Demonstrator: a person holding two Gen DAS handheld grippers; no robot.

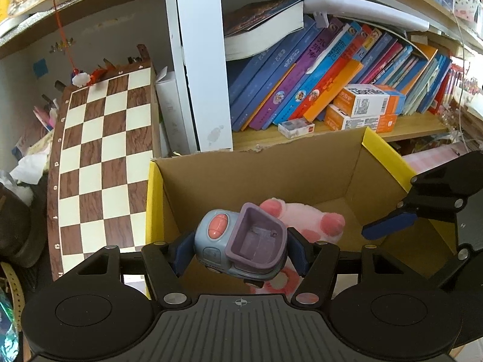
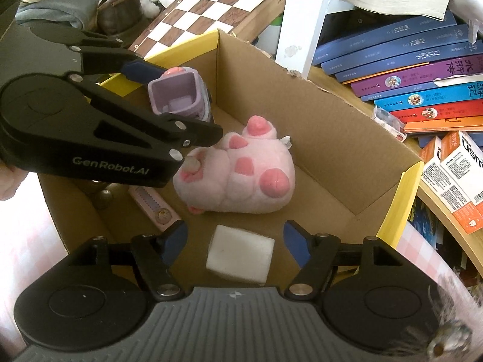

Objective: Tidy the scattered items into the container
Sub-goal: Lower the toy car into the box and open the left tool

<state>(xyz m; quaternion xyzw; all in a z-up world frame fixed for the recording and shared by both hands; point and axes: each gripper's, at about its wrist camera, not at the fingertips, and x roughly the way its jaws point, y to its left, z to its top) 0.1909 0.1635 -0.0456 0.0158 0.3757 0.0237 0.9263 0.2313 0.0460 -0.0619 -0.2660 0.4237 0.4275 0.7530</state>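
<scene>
- Toy truck (image 1: pixel 241 241): hard moulded plastic, blue-grey body with a purple open bin on top. I have it clamped across its flanks in the left gripper (image 1: pixel 241 253), hanging over the open cardboard box (image 1: pixel 377 154), not yet resting on the floor of it.
- Handling judgement: light, rigid, probably a bit slick on the curved cab. The flat sides under the bin give the pads the best purchase; I'd avoid the thin bin rim. Should survive a short drop.
- White foam block (image 2: pixel 240 253): lies on the box floor between the fingers of the right gripper (image 2: pixel 238 244), which stand apart and clear of it on both sides. Looks very light and squashy; nothing to break.
- Pink plush (image 2: pixel 241 172): on its back mid-box, paws up. Soft and yielding, so a fair landing pad, though the truck could roll off it.
- Pink flat pack (image 2: pixel 154 208) lies against the near wall, partly hidden by the left gripper.
- Outward: chessboard (image 1: pixel 102 157) leaning left of the box, a shelf of books (image 1: pixel 317 69) behind it.
</scene>
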